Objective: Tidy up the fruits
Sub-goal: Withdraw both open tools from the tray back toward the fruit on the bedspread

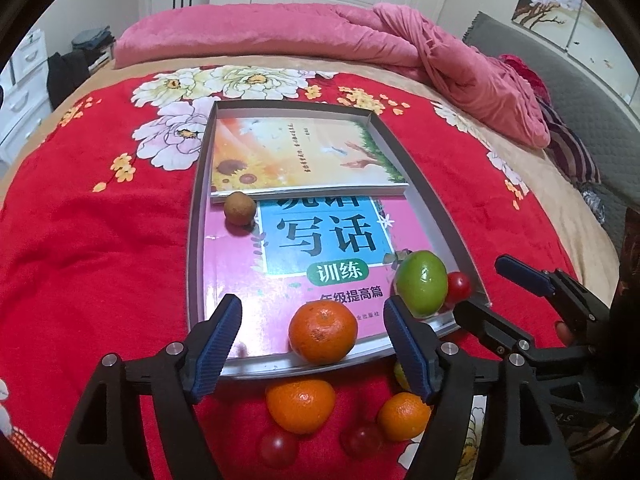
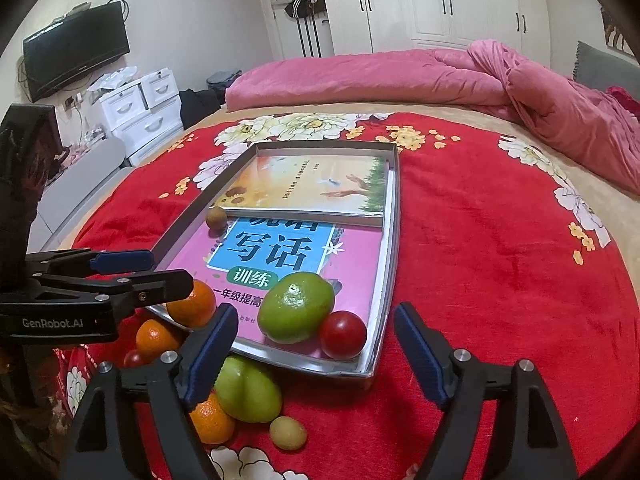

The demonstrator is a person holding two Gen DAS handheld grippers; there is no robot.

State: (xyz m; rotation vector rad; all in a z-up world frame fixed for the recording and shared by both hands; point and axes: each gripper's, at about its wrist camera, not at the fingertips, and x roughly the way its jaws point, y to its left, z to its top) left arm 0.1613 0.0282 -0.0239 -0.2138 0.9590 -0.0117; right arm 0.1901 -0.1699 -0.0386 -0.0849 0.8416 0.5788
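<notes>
A metal tray (image 1: 196, 208) (image 2: 394, 220) lined with two books lies on the red floral blanket. In it are a small brown fruit (image 1: 239, 209), an orange (image 1: 323, 332) at the near rim, a green citrus (image 2: 296, 308) and a red tomato (image 2: 343, 335). My left gripper (image 1: 312, 306) stands open around the orange, pads clear of it. Over the near right corner my right gripper (image 2: 316, 312) is open, with the citrus and tomato between its fingers, untouched. Loose on the blanket lie two oranges (image 1: 300, 406) (image 1: 402, 416), two tomatoes (image 1: 278, 446) (image 1: 360, 440), a green fruit (image 2: 248, 390) and a small yellow-green fruit (image 2: 288, 433).
A crumpled pink duvet (image 1: 460, 68) runs along the far side of the bed. White drawers (image 2: 140, 112) and a wall television (image 2: 76, 50) stand to the left, white wardrobes (image 2: 440, 4) behind. The two grippers sit close together at the tray's near edge.
</notes>
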